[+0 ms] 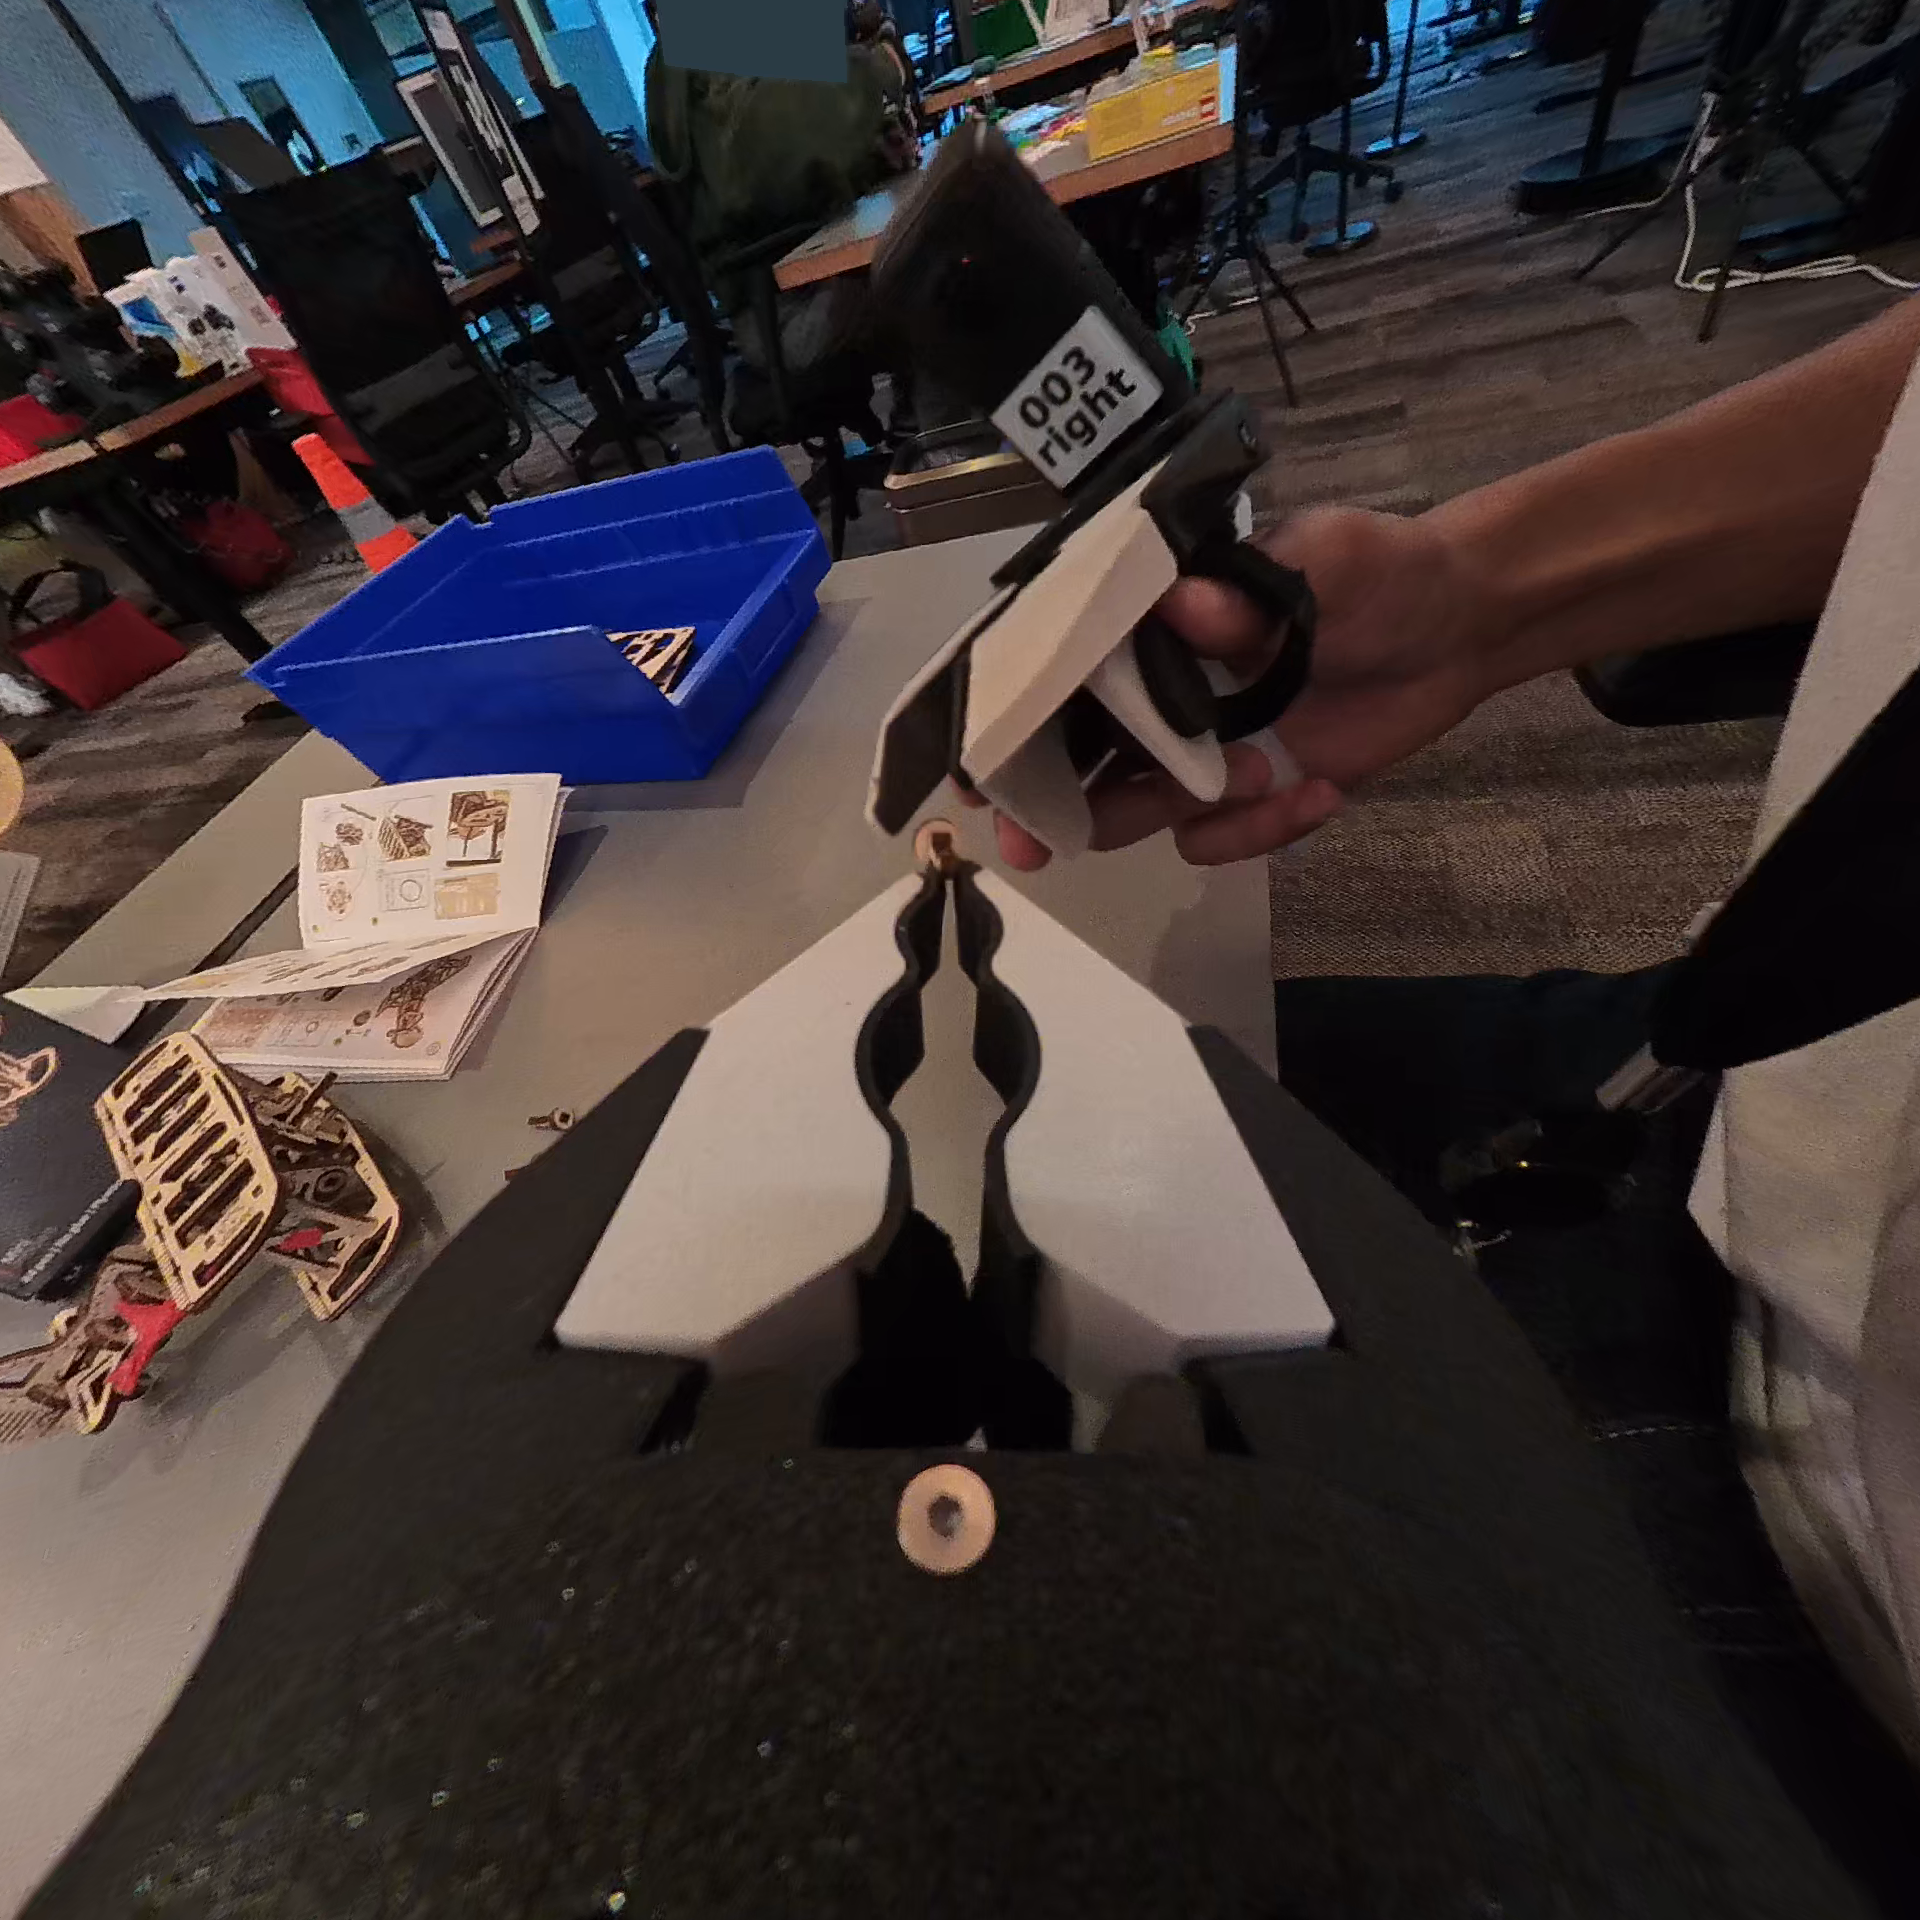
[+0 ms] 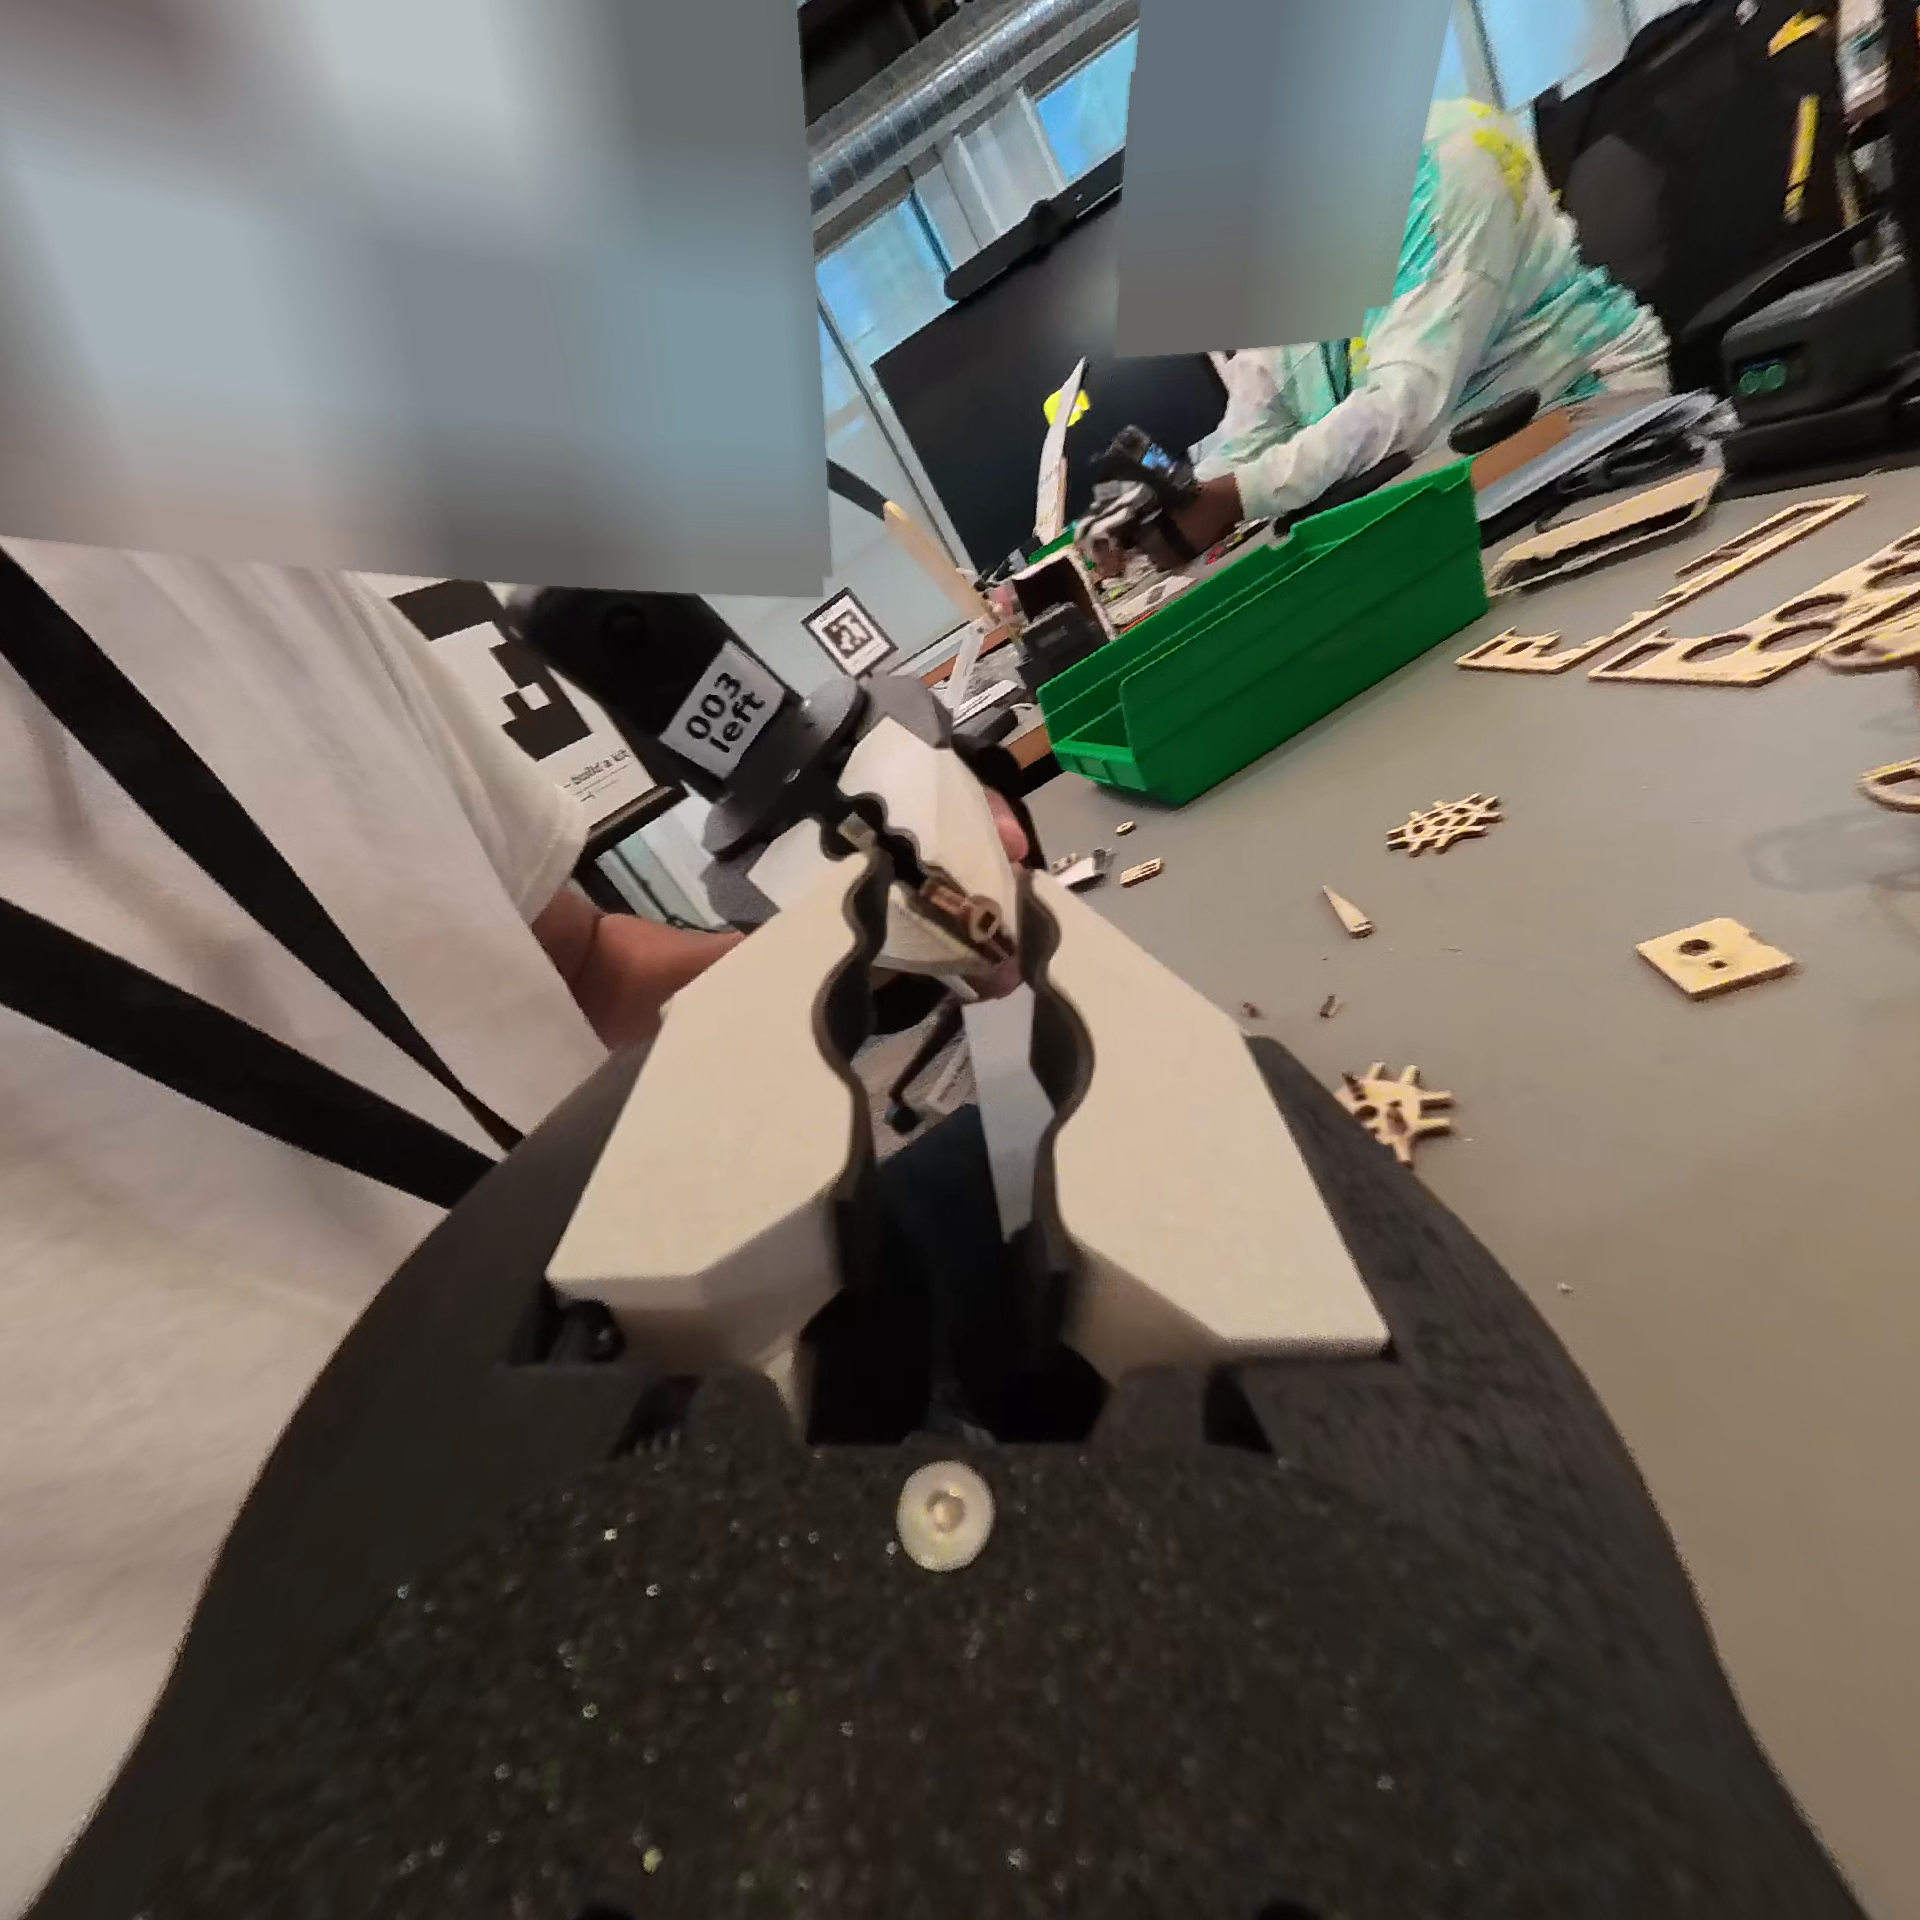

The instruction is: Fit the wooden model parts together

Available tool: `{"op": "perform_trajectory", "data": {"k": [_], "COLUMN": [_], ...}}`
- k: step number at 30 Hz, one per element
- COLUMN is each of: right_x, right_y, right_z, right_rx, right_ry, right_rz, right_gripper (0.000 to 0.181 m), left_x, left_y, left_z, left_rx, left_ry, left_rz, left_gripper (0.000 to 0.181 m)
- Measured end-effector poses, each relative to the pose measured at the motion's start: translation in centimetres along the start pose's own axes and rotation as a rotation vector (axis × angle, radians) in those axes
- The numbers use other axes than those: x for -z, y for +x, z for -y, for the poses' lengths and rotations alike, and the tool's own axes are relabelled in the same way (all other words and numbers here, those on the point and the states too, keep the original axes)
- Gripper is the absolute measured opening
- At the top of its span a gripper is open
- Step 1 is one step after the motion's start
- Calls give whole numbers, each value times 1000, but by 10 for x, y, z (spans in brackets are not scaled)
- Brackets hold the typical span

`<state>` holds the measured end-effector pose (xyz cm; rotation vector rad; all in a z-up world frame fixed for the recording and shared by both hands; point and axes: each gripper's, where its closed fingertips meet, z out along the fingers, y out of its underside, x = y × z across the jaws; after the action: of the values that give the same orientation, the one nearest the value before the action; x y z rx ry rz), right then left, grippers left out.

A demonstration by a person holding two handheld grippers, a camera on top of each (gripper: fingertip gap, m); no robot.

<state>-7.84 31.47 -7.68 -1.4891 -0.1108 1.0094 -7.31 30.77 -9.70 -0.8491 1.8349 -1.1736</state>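
A small wooden part (image 1: 938, 847) with a round hole is pinched at the tips of the left gripper (image 1: 940, 883), held in the air above the tabletop (image 1: 686, 894) near its right edge. In the right wrist view the same part (image 2: 961, 923) is seen between the fingers of the right gripper (image 2: 948, 883), whose jaws stand apart around it; whether they touch it cannot be told. Bare grey surface lies below. A half-built wooden model (image 1: 244, 1195) rests near the left edge, beside an open booklet (image 1: 416, 914), and a blue bin (image 1: 561, 634) sits at the far edge.
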Motion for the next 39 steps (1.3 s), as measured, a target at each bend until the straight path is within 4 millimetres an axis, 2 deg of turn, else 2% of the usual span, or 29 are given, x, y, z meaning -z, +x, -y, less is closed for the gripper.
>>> {"op": "perform_trajectory", "data": {"k": [3, 6, 10, 12, 15, 17, 20, 31, 34, 39], "right_x": [0, 2, 15, 18, 17, 16, 12, 18, 18, 21], "right_y": [3, 3, 2, 0, -9, -12, -15, -8, -9, -15], "right_z": [-9, -5, 7, 7, 6, 5, 5, 6, 7, 5], "right_rx": [65, 84, 43, 68, 111, 115, 113, 18, 16, -41], "right_ry": [-69, -49, 6, -9, -30, -38, -36, -17, -18, -20], "right_rz": [-40, -59, -28, -14, 33, 57, 71, 55, 56, 92], "right_gripper": [16, 15, 13, 11, 19, 21, 18, 11, 8, 5], "left_x": [-4, -6, -4, -4, -2, 1, 0, -8, -9, -10], "left_y": [4, 1, -1, 5, 10, 9, 9, 15, 19, 24], "left_z": [-1, -3, 3, 8, 22, 30, 33, 30, 29, 30], "left_rx": [23, -15, -37, 101, 387, 577, 769, 1153, 1143, 940], "left_ry": [-11, -26, 9, 61, 179, 260, 314, 367, 354, 267], "left_rz": [-15, 30, 56, -25, -176, -262, -362, -542, -535, -442], "left_gripper": [0, 0, 0, 0, 0, 0, 0, 0, 0, 0]}}
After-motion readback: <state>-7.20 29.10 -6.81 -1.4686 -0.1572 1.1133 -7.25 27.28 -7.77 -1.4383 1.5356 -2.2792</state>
